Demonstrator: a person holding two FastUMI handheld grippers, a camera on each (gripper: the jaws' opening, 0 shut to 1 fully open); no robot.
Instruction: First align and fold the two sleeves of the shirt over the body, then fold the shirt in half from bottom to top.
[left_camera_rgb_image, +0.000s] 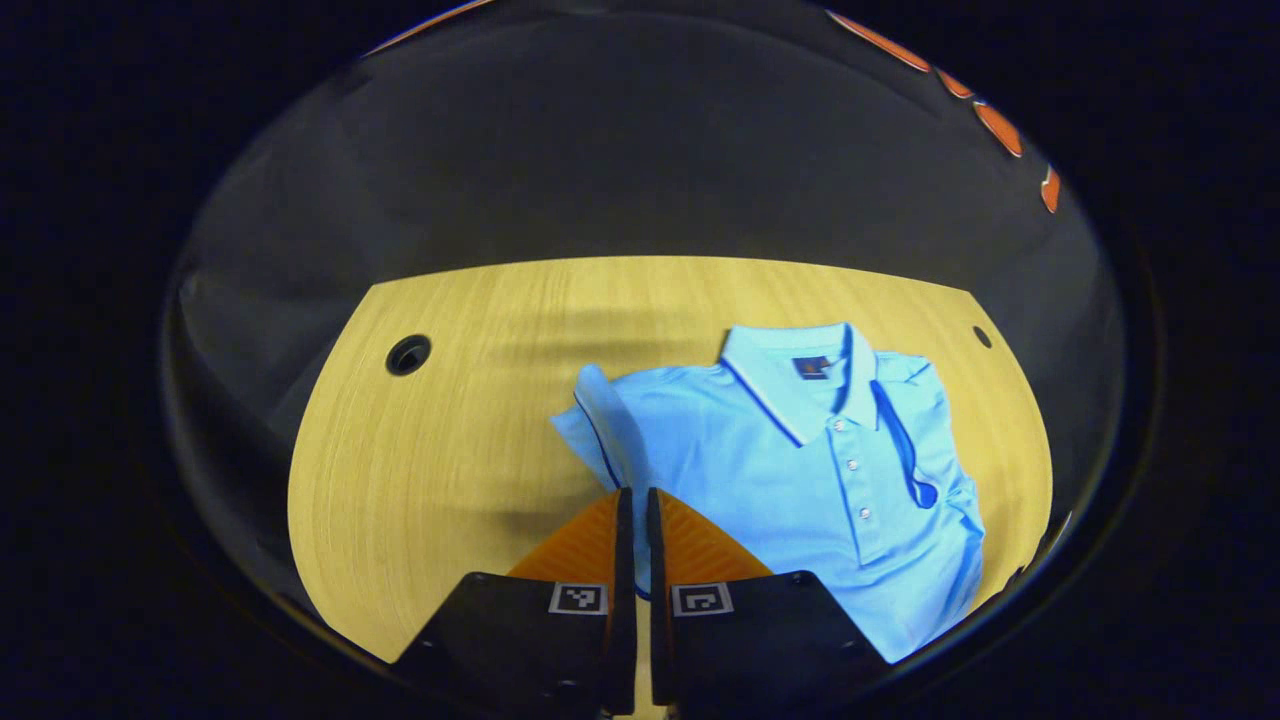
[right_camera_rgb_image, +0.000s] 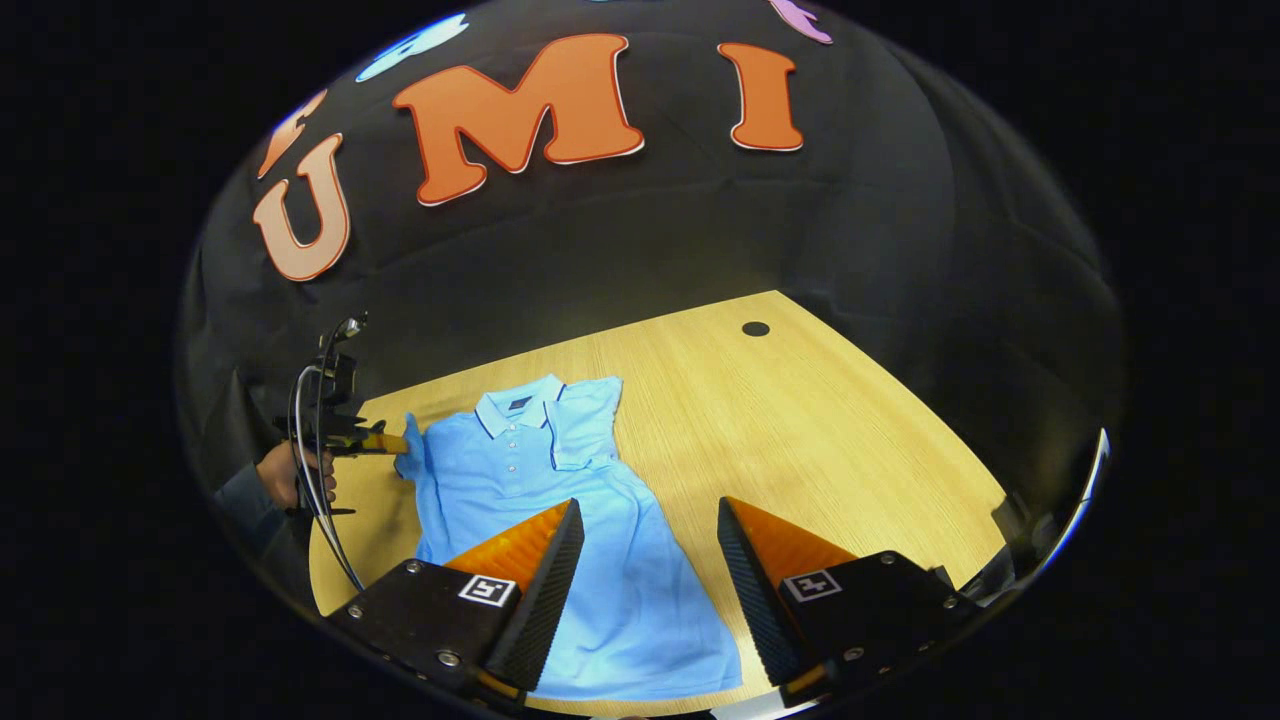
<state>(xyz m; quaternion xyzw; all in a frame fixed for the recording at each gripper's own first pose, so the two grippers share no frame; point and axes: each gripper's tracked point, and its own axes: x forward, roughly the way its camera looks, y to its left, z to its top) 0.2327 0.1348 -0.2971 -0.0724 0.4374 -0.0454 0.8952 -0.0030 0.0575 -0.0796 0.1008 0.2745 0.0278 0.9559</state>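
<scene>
While right gripper (right_camera_rgb_image: 648, 540) gapes, left gripper (left_camera_rgb_image: 636, 520) pinches the knit shirt (left_camera_rgb_image: 790, 470) sleeve

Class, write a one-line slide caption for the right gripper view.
Open right gripper above light blue polo shirt on wooden table; left gripper pinches one sleeve.

Left gripper pinching the shirt's sleeve

The left gripper (left_camera_rgb_image: 636, 505) has its fingers nearly together on the edge of the lifted sleeve (left_camera_rgb_image: 600, 420) of the light blue shirt (left_camera_rgb_image: 800, 480). The shirt lies face up on the wooden table (left_camera_rgb_image: 450, 450), collar (left_camera_rgb_image: 790, 375) away from the camera; the other sleeve (left_camera_rgb_image: 915, 420) is folded over the body. A round hole (left_camera_rgb_image: 408, 354) sits in the table at left.
</scene>
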